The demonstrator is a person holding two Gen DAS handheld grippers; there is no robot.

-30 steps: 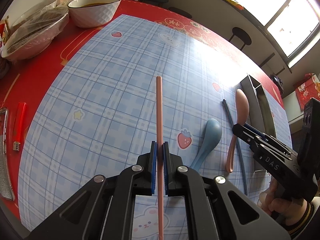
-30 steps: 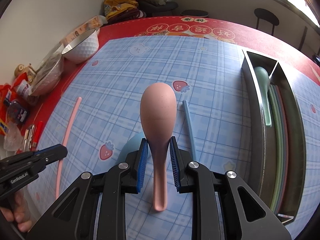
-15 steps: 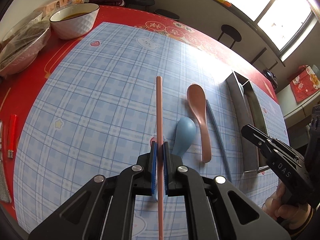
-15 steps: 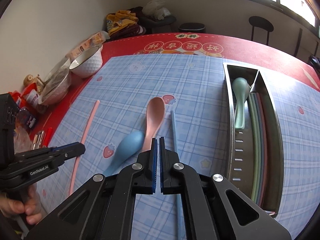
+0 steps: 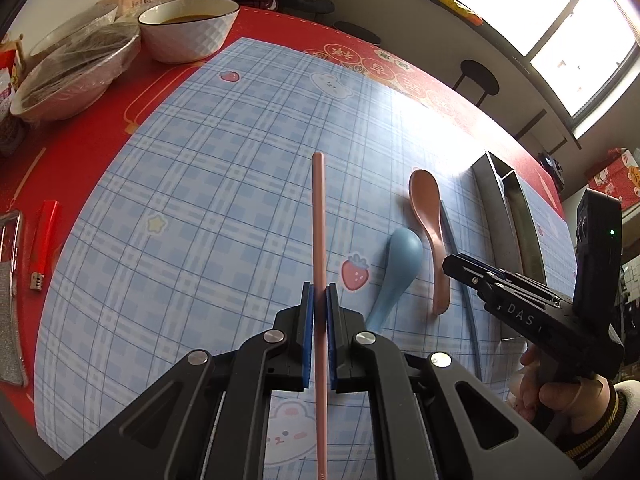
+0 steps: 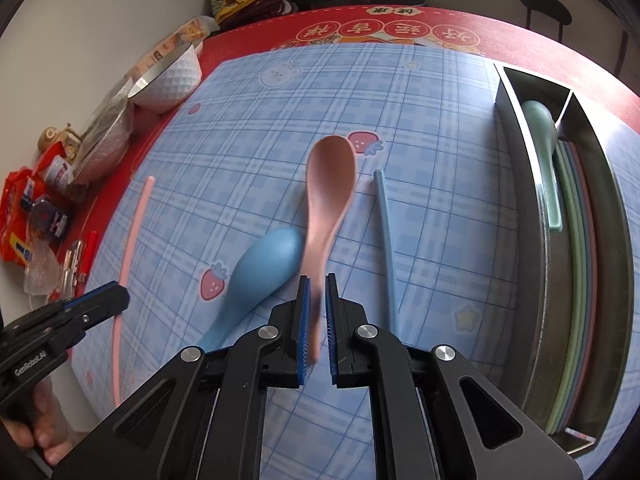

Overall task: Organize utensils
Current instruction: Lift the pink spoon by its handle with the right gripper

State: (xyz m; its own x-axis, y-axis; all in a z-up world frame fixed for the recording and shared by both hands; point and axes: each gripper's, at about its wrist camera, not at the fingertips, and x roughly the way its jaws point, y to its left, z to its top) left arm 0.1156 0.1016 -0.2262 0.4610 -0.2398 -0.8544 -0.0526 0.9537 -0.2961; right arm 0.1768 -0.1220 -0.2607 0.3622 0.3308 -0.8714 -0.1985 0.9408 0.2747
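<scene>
Blue spoon (image 6: pixel 260 276) lies touching pink spoon (image 6: pixel 328 188), beside blue chopstick (image 6: pixel 386 240).

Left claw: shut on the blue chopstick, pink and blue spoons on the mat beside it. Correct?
Not quite. The left claw is shut on the pink chopstick, as the left wrist view shows. The blue chopstick lies on the mat beside the pink spoon and blue spoon.

Three spoons: pink (image 6: pixel 330 168), blue (image 6: pixel 262 264), and green (image 6: pixel 540 120) in the tray (image 6: pixel 516 184). Two loose chopsticks, one pink (image 5: pixel 319 216), one blue (image 6: pixel 385 232). Two bowls, white (image 5: pixel 188 28) and wrapped (image 5: pixel 76 72). One red lighter (image 5: pixel 44 236)
</scene>
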